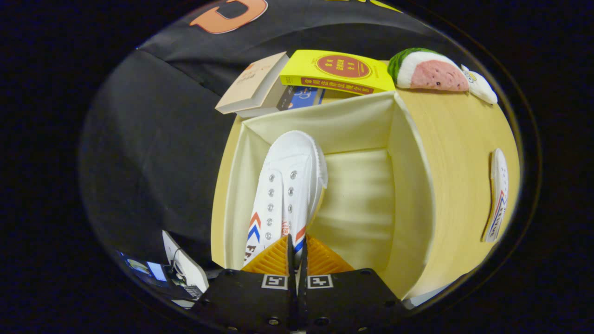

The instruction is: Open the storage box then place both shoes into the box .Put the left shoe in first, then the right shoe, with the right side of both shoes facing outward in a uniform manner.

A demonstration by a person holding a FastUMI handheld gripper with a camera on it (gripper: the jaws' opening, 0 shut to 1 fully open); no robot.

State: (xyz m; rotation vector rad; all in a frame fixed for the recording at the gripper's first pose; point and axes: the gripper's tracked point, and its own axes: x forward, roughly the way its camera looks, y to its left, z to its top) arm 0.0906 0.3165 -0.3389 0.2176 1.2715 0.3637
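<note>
A white canvas shoe (287, 190) with red and blue chevrons hangs toe-forward over the open cream storage box (408, 185), near the box's left wall. My gripper (295, 246) is shut on the shoe's heel end, both fingers pressed close together on it. The shoe's toe points toward the box's far wall. The box floor to the right of the shoe is bare. The second white shoe (497, 195) lies on the wooden table to the right of the box, seen edge-on.
Beyond the box lie a yellow book (336, 72), a beige book (253, 83) and a blue one (301, 97). A watermelon-slice toy (427, 69) and a small white toy (480, 86) sit at the table's far right. Black cloth hangs to the left.
</note>
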